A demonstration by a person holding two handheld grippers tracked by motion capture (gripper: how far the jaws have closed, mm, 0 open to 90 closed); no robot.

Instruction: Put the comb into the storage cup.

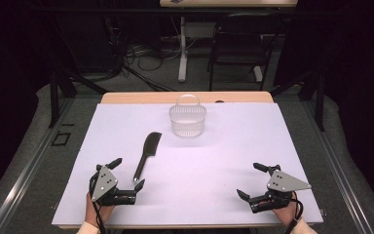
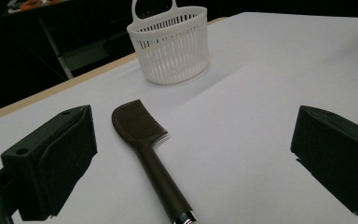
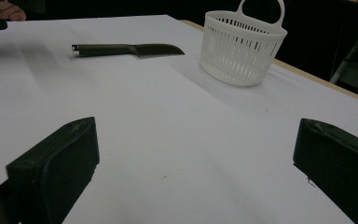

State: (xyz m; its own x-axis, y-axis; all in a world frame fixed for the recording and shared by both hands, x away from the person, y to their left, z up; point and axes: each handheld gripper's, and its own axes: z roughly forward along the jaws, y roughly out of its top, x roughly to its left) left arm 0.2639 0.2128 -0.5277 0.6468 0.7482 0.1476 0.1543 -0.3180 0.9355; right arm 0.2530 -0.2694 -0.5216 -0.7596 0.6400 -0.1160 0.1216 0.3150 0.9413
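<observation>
Both claws wide, left claw (image 1: 128, 172) astride comb (image 1: 146, 153) handle, right claw (image 1: 252, 180), white basket (image 1: 188, 121) holding nothing.

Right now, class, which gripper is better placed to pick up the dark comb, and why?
The left gripper. Its open jaws already sit on either side of the comb handle's end, whereas the right gripper, also open, sits far across the table with bare surface between its jaws.

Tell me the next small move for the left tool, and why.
Probably ease the left tool forward and down over the comb's handle, then close. Its jaws stand open with the handle lying flat between them, untouched; the comb is nearest this tool, and the white basket stands beyond.
</observation>
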